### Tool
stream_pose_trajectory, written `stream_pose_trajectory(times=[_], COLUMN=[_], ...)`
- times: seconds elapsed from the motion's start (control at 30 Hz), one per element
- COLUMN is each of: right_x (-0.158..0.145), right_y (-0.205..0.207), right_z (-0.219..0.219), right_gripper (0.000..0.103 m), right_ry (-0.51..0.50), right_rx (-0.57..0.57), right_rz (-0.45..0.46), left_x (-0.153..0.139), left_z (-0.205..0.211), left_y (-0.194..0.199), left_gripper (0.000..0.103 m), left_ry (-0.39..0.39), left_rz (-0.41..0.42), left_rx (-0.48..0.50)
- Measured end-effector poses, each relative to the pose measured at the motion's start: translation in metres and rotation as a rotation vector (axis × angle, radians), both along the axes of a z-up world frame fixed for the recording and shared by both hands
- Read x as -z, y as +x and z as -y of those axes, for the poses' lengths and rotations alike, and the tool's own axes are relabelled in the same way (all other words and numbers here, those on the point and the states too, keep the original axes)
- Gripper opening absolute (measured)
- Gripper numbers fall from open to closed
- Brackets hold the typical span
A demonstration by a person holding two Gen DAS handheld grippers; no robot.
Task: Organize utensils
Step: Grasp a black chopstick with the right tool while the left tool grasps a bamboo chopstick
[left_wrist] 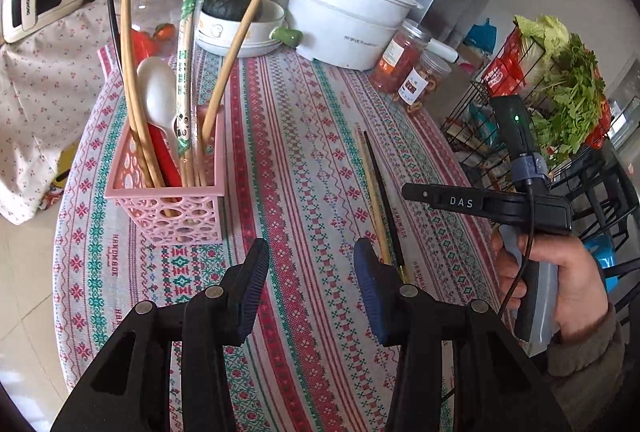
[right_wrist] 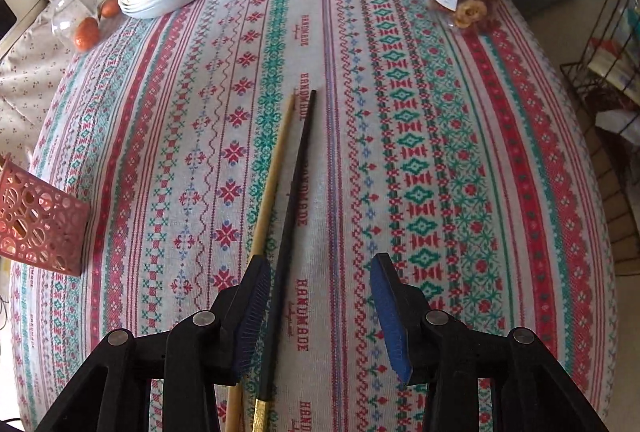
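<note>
Both chopsticks (right_wrist: 280, 232) run off the bottom edge, and the pink basket (right_wrist: 38, 220) is cut off at the left.

I'm seeing black angular linkages with round silver pins on my left gripper (left_wrist: 310, 286), blue ribbed pads (left_wrist: 370, 288) inside. Same build on my right gripper (right_wrist: 322, 316). Its black body reads "DAS", a green light glows, a dark cable trails down, grey handle, drab olive sleeve (left_wrist: 588, 364).
</note>
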State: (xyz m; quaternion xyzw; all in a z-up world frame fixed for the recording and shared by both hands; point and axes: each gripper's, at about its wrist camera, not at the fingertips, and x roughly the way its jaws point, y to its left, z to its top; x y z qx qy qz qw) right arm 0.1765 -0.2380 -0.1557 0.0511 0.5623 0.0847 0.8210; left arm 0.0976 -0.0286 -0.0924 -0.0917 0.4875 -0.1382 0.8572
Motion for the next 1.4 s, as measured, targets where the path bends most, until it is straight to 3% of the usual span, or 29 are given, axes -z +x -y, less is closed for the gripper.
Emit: stream_pose_trajectory(times=[0.1, 0.23, 0.27, 0.33, 0.4, 0.63, 0.83, 1.0, 1.1, 1.17, 1.2, 1.23, 1.3, 1.4], right_x=[0.009, 0.028, 0.027, 0.028, 0.025, -0.047, -0.072, -0.096, -0.105, -0.107, -0.107, -0.106, -0.107, -0.109], right_y=[0.007, 0.015, 0.016, 0.015, 0.013, -0.01, -0.031, -0.035, -0.039, -0.039, -0.039, -0.038, -0.037, -0.037], right_z=[-0.011, -0.024, -0.027, -0.036, -0.04, -0.012, -0.002, 0.006, 0.017, 0.02, 0.021, 0.022, 0.026, 0.028], right_gripper=[0.046, 0.036, 0.032, 0.009, 0.005, 0.005, 0.005, 0.005, 0.005, 0.005, 0.005, 0.005, 0.005, 0.005], right_ry=[-0.015, -0.082, -0.106, -0.143, -0.109, 0.003, -0.007, 0.018, 0.067, 0.053, 0.042, 0.038, 0.052, 0.058], right_rx=[-0.026, -0.059, -0.07, -0.109, -0.125, -0.042, -0.024, 0.007, 0.036, 0.047, 0.051, 0.056, 0.065, 0.068], right_rz=[-0.024, -0.055, -0.031, -0.025, -0.05, 0.135, 0.23, 0.342, 0.381, 0.392, 0.397, 0.4, 0.404, 0.414], left_x=[0.009, 0.018, 0.019, 0.021, 0.023, 0.025, 0.034, 0.052, 0.072, 0.089, 0.09, 0.089, 0.09, 0.091], left_z=[0.004, 0.01, 0.012, 0.015, 0.014, 0.018, 0.058, 0.088, 0.101, 0.106, 0.109, 0.115, 0.119, 0.114], left_y=[0.003, 0.006, 0.006, 0.006, 0.006, 0.01, 0.037, 0.08, 0.114, 0.131, 0.136, 0.138, 0.139, 0.131], left_gripper=[0.046, 0.046, 0.046, 0.046, 0.046, 0.046, 0.046, 0.046, 0.046, 0.04, 0.031, 0.008, 0.007, 0.005], left_ry=[0.022, 0.042, 0.048, 0.055, 0.051, 0.026, -0.021, -0.015, 0.031, 0.055, 0.088, 0.148, 0.174, 0.136], left_rz=[-0.023, -0.046, -0.044, -0.042, -0.05, -0.07, -0.125, -0.166, -0.189, -0.235, -0.2, -0.164, -0.136, -0.11], left_rx=[-0.002, 0.002, 0.006, 0.01, 0.007, -0.006, 0.001, -0.086, -0.157, -0.171, -0.176, -0.159, -0.134, -0.119])
